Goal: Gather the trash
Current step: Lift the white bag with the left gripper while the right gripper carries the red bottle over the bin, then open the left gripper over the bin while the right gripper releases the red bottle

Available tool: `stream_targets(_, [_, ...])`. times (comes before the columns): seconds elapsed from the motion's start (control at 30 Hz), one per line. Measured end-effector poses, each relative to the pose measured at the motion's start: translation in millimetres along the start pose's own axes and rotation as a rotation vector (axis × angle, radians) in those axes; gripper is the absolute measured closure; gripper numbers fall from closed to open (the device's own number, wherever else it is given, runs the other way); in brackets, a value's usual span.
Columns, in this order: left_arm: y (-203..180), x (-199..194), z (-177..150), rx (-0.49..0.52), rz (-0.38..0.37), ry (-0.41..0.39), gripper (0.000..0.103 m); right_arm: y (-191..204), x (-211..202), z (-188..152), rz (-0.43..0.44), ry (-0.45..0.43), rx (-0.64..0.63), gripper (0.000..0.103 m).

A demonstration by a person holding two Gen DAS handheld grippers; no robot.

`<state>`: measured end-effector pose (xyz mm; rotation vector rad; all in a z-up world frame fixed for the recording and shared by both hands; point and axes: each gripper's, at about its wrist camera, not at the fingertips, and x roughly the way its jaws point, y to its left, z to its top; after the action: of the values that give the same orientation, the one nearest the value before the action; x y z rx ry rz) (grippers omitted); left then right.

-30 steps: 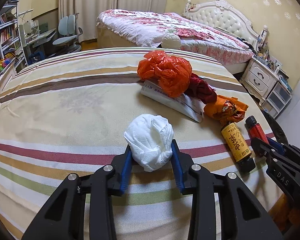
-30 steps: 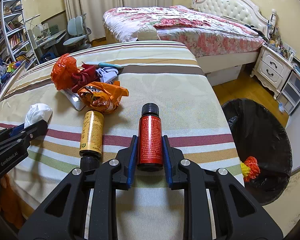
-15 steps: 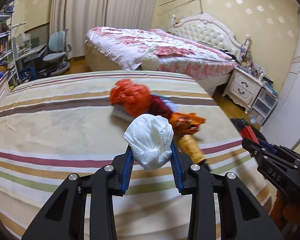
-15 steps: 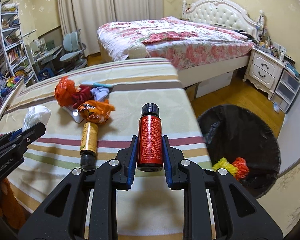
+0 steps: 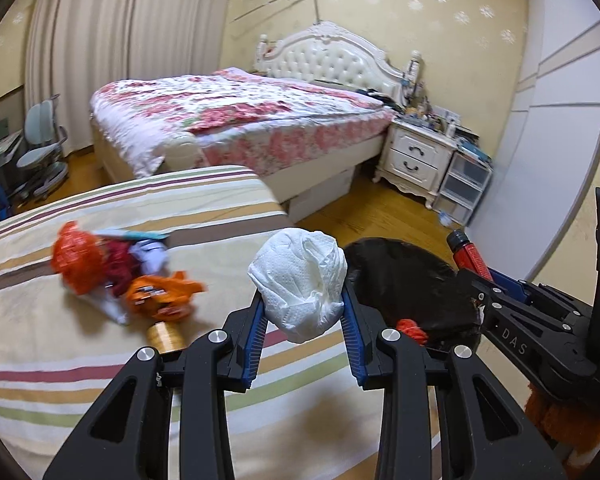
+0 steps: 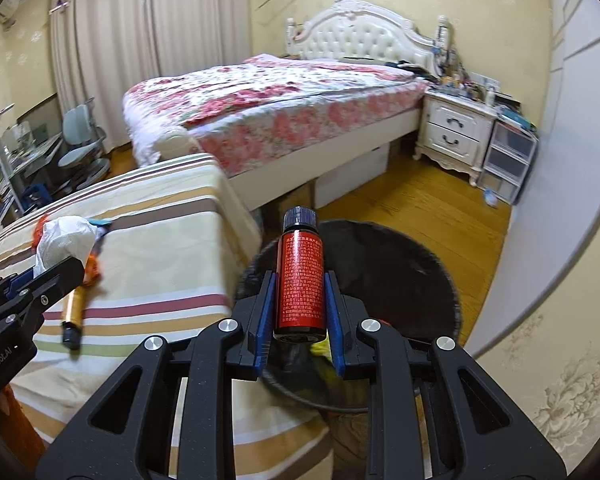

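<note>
My left gripper (image 5: 303, 320) is shut on a crumpled white tissue ball (image 5: 300, 280), held above the striped bed's right edge. My right gripper (image 6: 298, 312) is shut on a small red bottle (image 6: 300, 276) with a black cap, held over the black-lined trash bin (image 6: 412, 264). The bin (image 5: 404, 280) also shows in the left wrist view, with red and yellow scraps inside. The red bottle (image 5: 469, 252) and right gripper show at the right of the left wrist view. The tissue (image 6: 66, 240) shows at the left of the right wrist view.
On the striped bedspread (image 5: 60, 320) lie an orange plastic bag (image 5: 76, 256), an orange wrapper (image 5: 164, 292), dark red and white scraps and a gold bottle (image 6: 74, 308). A floral bed (image 6: 280, 104), a white nightstand (image 6: 456, 136) and the wall stand beyond the wooden floor.
Both grippers have swung right, away from the trash pile and toward the bin. The red bottle now hangs over the bin; the tissue is near the bed's edge.
</note>
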<state>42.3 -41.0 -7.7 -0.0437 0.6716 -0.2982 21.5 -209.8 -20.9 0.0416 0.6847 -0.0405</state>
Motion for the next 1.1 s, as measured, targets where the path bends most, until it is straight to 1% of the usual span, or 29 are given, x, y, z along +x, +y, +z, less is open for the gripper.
stream_targets(0.2, [-34,35,6,0.062,-0.013,0.036,0.067,-33,19,-3,-0.032,0.025,0.037,0.08])
stream_targets(0.37, [-46,61,10,0.085,-0.003,0.07,0.067,-48,35,-2,-0.043,0.042,0.056,0.08])
stream_targets(0.47, [-52,73,12,0.094,0.004,0.086,0.067,-54,42,-1,-0.042,0.048,0.066,0.08])
stream_targets(0.77, [-68,88,8,0.128,0.042,0.109,0.066,-65,58,-1,-0.041,0.067,0.088,0.08])
stream_targets(0.83, [-69,90,6,0.13,0.05,0.116,0.058,-66,59,-1,-0.04,0.061,0.089,0.078])
stream_targets(0.87, [-70,91,6,0.129,0.049,0.125,0.055,-66,60,0,-0.045,0.06,0.09,0.075])
stream_targets(0.9, [-69,91,5,0.127,0.051,0.127,0.048,-67,59,0,-0.052,0.059,0.089,0.071])
stream_targets(0.93, [-68,90,5,0.125,0.056,0.124,0.04,-67,59,0,-0.059,0.053,0.089,0.064])
stream_targets(0.97, [-66,88,5,0.123,0.06,0.119,0.037,-67,58,0,-0.066,0.05,0.09,0.061])
stream_targets(1.0, [-65,87,4,0.119,0.066,0.115,0.033,-66,57,-1,-0.073,0.049,0.089,0.06])
stream_targets(1.1, [-58,83,4,0.101,0.082,0.121,0.031,-64,54,-3,-0.082,0.051,0.093,0.058])
